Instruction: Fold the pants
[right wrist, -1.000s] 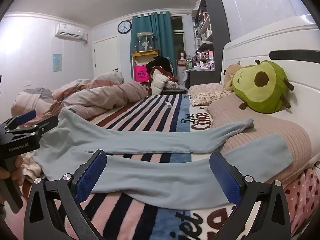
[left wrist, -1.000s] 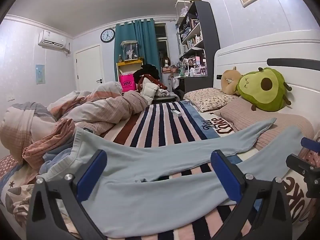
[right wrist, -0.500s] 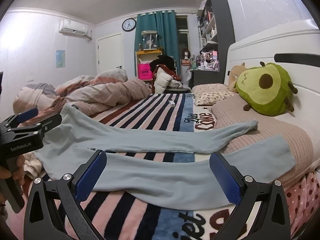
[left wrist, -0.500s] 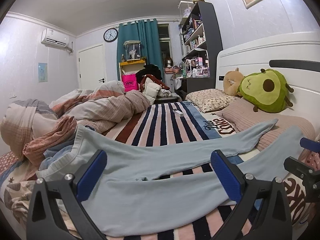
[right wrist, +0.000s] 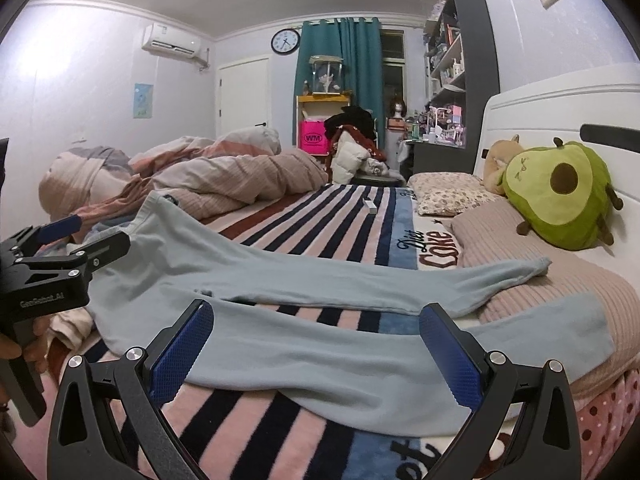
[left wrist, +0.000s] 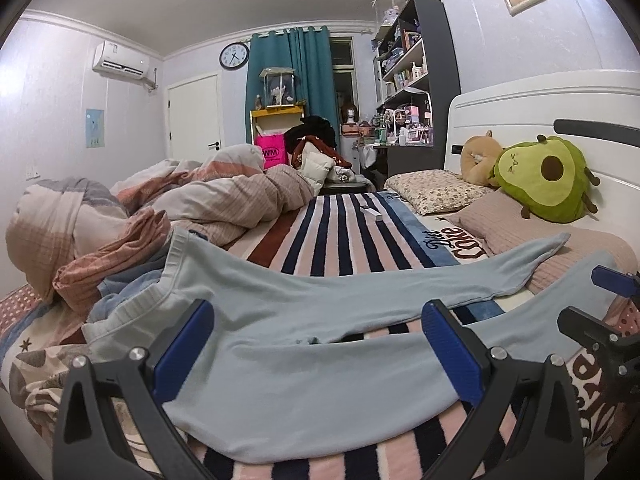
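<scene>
Pale blue pants (left wrist: 304, 392) lie spread flat across the striped blanket (left wrist: 340, 240) on the bed. The waistband (left wrist: 132, 304) is at the left and both legs run right onto a pink pillow. My left gripper (left wrist: 318, 344) is open just above the seat of the pants, holding nothing. My right gripper (right wrist: 316, 340) is open over the near leg (right wrist: 340, 364), also holding nothing. In the right wrist view the left gripper (right wrist: 86, 236) hovers by the waistband, a hand (right wrist: 16, 354) on its handle. The right gripper (left wrist: 596, 300) shows at the left wrist view's right edge, near the leg cuffs.
A crumpled duvet (left wrist: 220, 208) is piled along the left of the bed, touching the waistband. Pillows (left wrist: 436, 196), an avocado plush (left wrist: 548, 180) and the white headboard (left wrist: 520, 100) fill the right. A small white box (left wrist: 370, 212) lies on the blanket beyond the pants.
Both cameras have drifted a little, so the room sits slightly further right in each view. The pants lie as before and both grippers stay open.
</scene>
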Action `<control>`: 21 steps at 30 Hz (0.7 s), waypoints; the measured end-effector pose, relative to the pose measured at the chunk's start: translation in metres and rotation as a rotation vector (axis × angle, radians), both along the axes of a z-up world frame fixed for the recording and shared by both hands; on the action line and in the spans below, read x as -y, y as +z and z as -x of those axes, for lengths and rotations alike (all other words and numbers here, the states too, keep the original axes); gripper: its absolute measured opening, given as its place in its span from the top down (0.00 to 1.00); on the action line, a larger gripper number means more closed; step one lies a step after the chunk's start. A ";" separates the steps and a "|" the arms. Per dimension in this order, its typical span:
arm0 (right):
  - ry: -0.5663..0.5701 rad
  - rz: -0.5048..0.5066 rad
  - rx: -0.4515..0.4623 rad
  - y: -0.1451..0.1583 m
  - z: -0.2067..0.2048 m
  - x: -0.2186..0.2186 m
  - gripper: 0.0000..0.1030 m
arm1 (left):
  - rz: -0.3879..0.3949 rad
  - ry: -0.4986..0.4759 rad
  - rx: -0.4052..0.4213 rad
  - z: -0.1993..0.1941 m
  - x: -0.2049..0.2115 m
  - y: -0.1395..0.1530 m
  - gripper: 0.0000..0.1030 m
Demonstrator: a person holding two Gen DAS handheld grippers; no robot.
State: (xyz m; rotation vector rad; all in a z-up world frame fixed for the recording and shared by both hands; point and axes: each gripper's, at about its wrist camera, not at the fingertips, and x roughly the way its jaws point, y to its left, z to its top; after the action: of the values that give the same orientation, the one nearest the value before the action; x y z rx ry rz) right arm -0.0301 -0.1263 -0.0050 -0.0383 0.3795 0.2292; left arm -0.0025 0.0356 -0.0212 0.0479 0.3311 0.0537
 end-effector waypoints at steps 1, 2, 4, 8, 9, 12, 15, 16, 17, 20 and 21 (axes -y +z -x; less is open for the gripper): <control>-0.001 0.000 0.000 0.000 -0.001 -0.001 0.00 | 0.001 0.001 0.000 0.000 -0.002 -0.001 0.01; -0.005 0.002 -0.001 0.000 -0.002 -0.001 0.00 | 0.001 0.000 0.000 0.000 -0.005 -0.002 0.01; -0.012 0.000 0.001 0.000 -0.002 -0.002 0.00 | 0.004 -0.005 0.001 0.000 -0.009 -0.003 0.01; -0.020 -0.002 0.004 0.000 -0.003 -0.006 0.00 | 0.014 -0.014 -0.003 -0.001 -0.013 -0.004 0.01; -0.024 -0.003 0.004 0.000 -0.003 -0.007 0.00 | 0.015 -0.017 -0.003 -0.001 -0.014 -0.004 0.01; -0.034 -0.004 0.005 0.002 -0.003 -0.010 0.00 | 0.015 -0.022 -0.001 0.000 -0.016 -0.003 0.01; -0.036 0.001 0.006 0.002 -0.002 -0.011 0.00 | 0.023 -0.028 -0.006 0.000 -0.020 -0.003 0.01; -0.037 0.000 0.008 0.002 -0.001 -0.010 0.00 | 0.025 -0.028 -0.007 0.000 -0.021 -0.004 0.01; -0.041 0.004 0.010 0.003 -0.001 -0.011 0.00 | 0.024 -0.028 -0.008 0.001 -0.022 -0.004 0.01; -0.040 0.005 0.015 0.003 0.001 -0.013 0.00 | 0.019 -0.024 -0.008 0.002 -0.024 -0.004 0.01; -0.038 0.004 0.016 0.004 0.001 -0.014 0.00 | 0.018 -0.024 -0.007 0.002 -0.023 -0.003 0.01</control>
State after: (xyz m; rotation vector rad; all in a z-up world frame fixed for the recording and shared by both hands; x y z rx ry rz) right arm -0.0311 -0.1126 -0.0011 -0.0365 0.3642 0.1905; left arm -0.0041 0.0590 -0.0245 0.0345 0.3384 0.0273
